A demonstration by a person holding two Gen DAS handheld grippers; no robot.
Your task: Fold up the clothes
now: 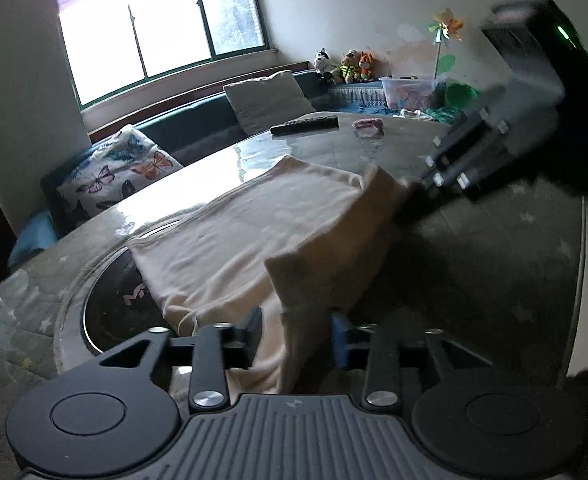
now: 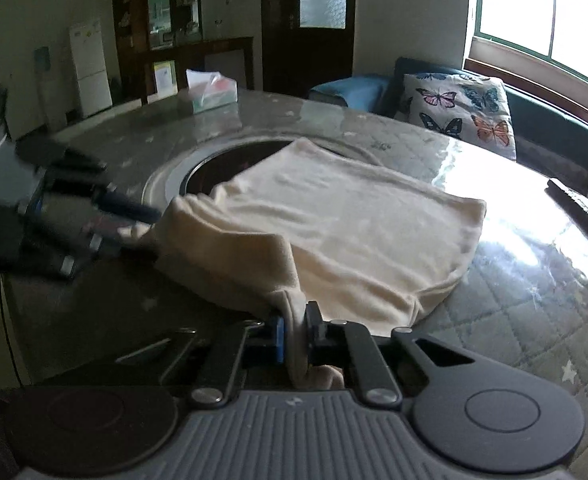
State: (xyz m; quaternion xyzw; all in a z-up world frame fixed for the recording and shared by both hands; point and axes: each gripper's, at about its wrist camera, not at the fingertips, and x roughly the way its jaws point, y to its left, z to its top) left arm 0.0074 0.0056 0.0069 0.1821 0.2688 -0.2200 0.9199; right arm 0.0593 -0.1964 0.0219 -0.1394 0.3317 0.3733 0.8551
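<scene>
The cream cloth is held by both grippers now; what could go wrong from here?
1. The left gripper pinches only a narrow bunch of the cream cloth, so that corner might slip out during the fold.
2. The right gripper also grips a thin edge; uneven pulling could leave the fold crooked.
3. The cloth partly covers the round black plate set in the table; dragging may catch on its rim.

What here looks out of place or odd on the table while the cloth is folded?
The cream cloth lies partly over the round black inset in the table, not on flat tabletop. Both grippers, left and right, pinch its near edge. Nothing looks spilled or damaged.
</scene>
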